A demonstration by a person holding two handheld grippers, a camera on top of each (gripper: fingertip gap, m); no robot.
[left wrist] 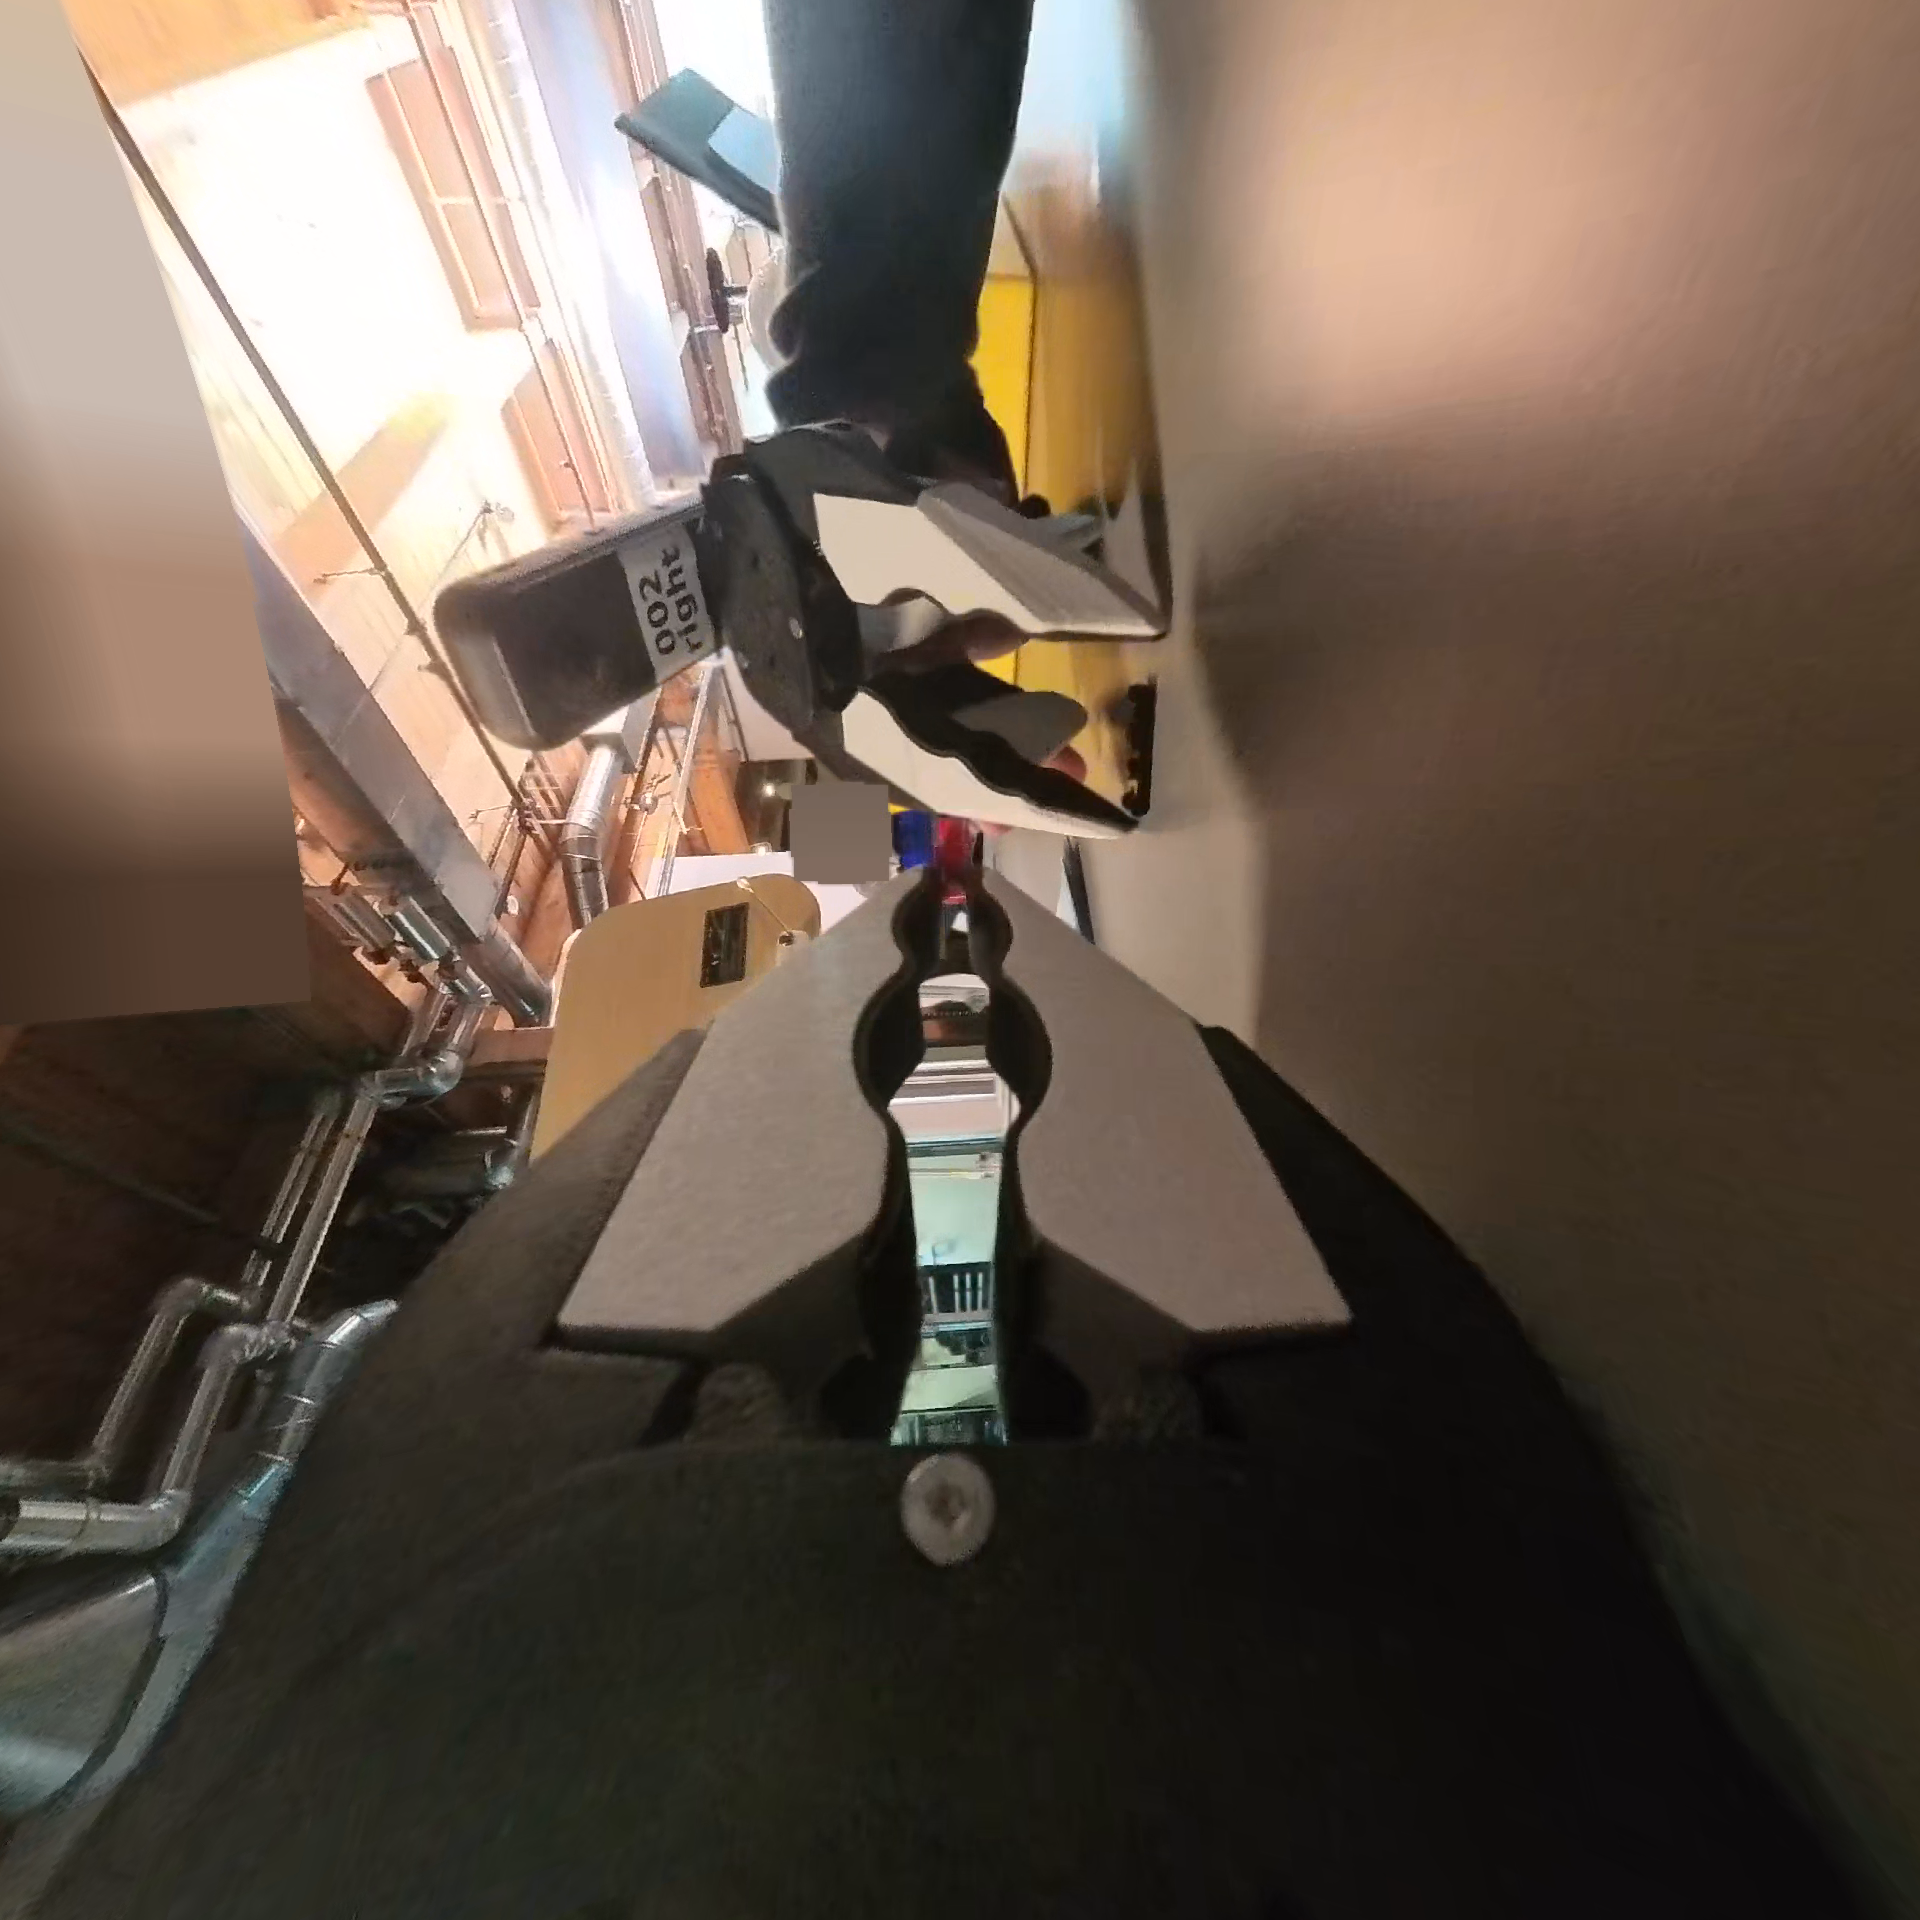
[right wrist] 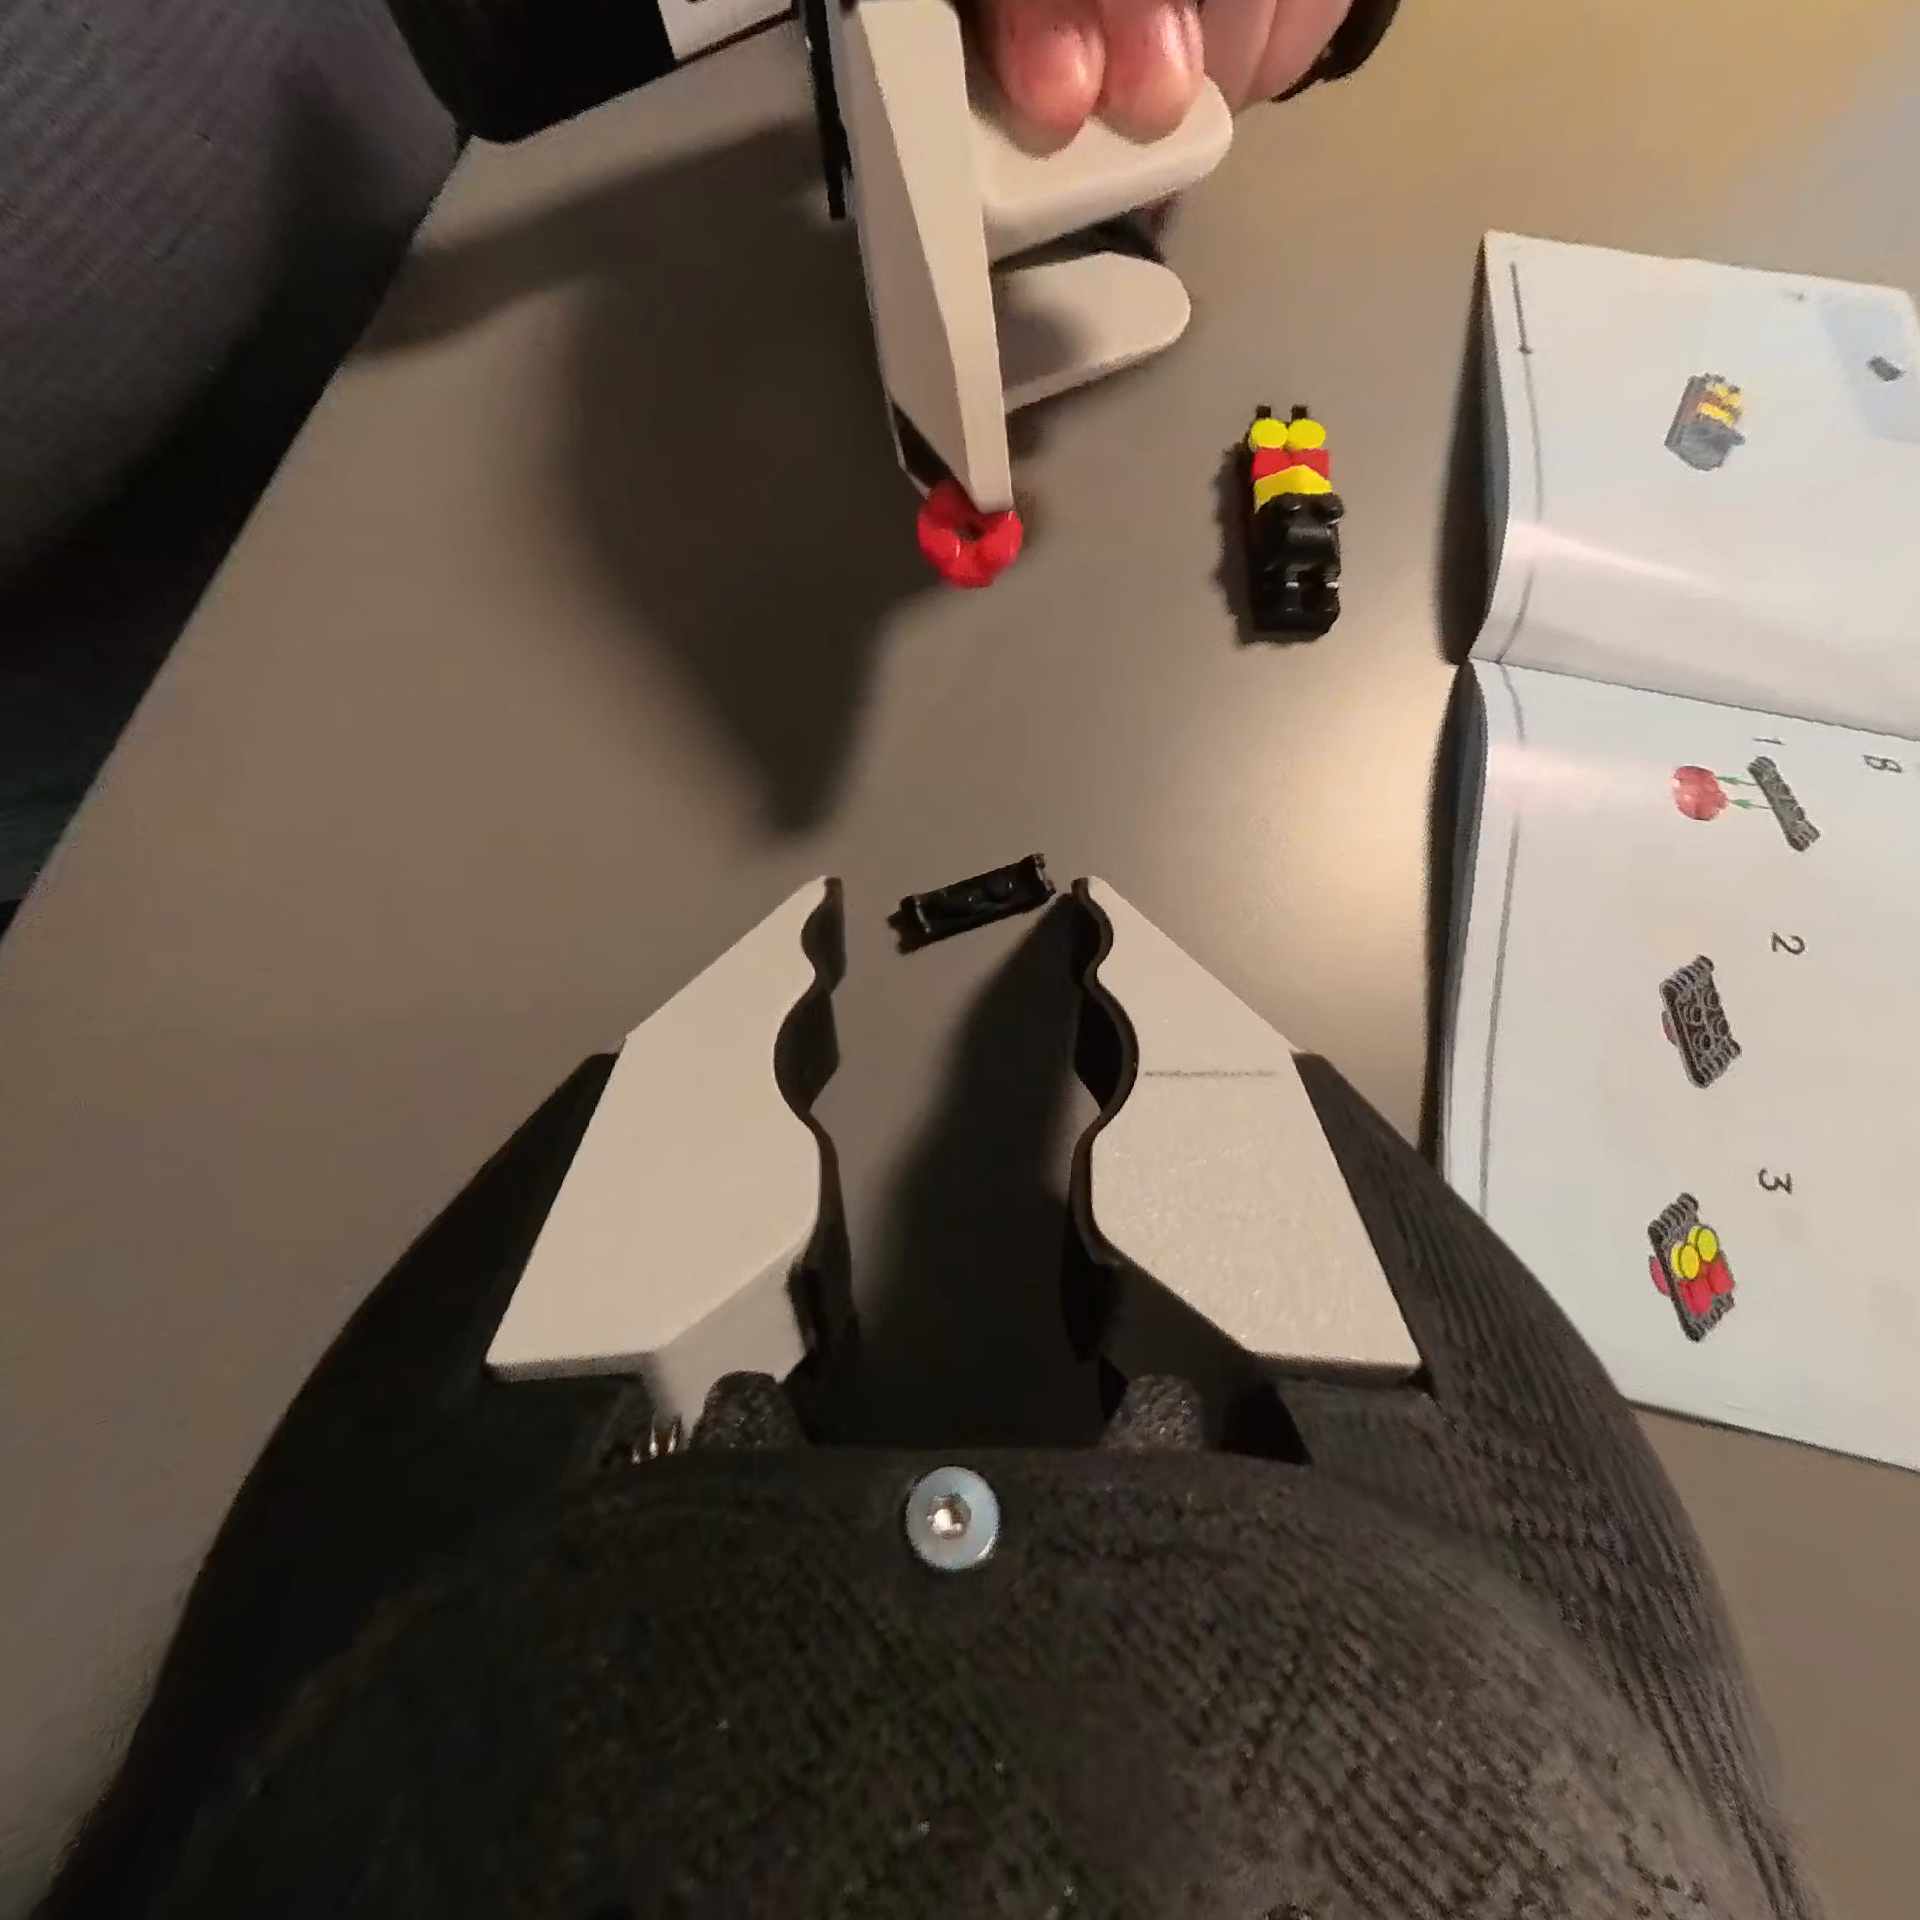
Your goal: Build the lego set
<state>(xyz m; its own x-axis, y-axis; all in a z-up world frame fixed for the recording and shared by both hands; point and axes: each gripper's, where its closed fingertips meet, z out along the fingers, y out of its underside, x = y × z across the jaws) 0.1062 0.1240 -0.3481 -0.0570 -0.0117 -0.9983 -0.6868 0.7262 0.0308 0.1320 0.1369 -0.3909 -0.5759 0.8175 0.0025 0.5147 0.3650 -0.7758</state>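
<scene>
- Your left gripper comes down from the top of the right wrist view, and its fingers are clamped on a red piece.
- The red piece is at the very tips of the fingers and hangs above the counter; whether it touches the counter, you cannot tell.
- In the left wrist view the same fingers stand almost together, and only a bit of red shows at their tips.
- Your right gripper is low over the counter with its fingers apart, and nothing is held between them.
- A small black plate lies flat on the counter just in front of the right tips, in the gap between them.
- The partly built model, black with red and yellow pieces on it, lies on the counter to the right of the red piece, apart from it.
- The open booklet lies at the right edge of the counter, near the model.
- In the left wrist view the right gripper is open, close to the black plate.
</scene>
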